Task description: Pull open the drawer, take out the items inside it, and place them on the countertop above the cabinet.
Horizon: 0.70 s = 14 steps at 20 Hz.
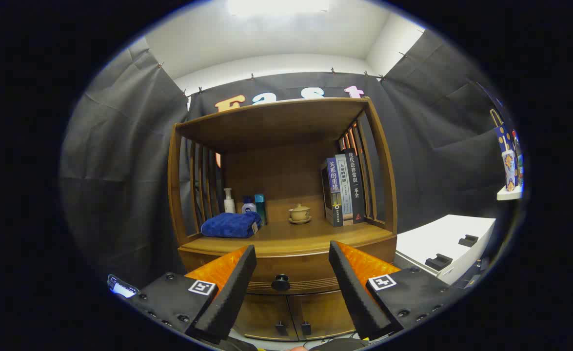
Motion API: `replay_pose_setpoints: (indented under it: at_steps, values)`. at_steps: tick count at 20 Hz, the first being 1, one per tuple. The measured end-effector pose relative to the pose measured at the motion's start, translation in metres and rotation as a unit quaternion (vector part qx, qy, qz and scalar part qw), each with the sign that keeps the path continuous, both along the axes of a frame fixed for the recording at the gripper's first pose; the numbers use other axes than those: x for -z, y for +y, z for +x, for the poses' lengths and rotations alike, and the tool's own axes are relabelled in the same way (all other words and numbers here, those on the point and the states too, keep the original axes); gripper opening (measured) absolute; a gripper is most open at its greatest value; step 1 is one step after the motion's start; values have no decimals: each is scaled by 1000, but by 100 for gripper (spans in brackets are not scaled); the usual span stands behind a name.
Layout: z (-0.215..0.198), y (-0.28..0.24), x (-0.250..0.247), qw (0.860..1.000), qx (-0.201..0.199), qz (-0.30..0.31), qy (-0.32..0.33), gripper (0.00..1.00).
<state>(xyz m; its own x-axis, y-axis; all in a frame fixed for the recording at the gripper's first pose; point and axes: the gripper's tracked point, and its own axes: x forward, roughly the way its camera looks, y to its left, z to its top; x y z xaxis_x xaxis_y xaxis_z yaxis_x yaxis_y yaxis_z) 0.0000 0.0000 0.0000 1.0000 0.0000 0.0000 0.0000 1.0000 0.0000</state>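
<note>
Gripper (292,253): fingers spread wide, empty, lined up either side of the knob, presumably to close on it.
Drawer (310,273): shut, under the countertop (286,239).
Knob (281,282): centred beyond the fingertips, untouched.
Countertop load: blue towel (231,224) left, books (345,187) right; middle free for placing.

Readable text stands on the spines of the three upright books (343,190) at the right end of the wooden cabinet's (286,253) open shelf, to the right of the small lidded teacup (299,213). The nearest, blue spine (333,183) reads 关系的重建 in light characters, running downward. The dark spine (355,183) farthest right reads 现代法律常识一本全, also vertical. The pale spine between them carries characters too small and blurred to make out. The bottles (245,202) left of the teacup, behind the folded blue towel (230,225), show no legible label. Each side of the gripper (292,253) bears a square black-and-white marker (202,287), a pattern without words.
</note>
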Motion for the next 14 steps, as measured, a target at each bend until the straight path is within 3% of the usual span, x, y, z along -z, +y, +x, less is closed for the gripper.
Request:
replay_pose_setpoints:
  at_steps: [14]
  values:
    - [5, -5, 10, 1000, 4, 21, 20, 98]
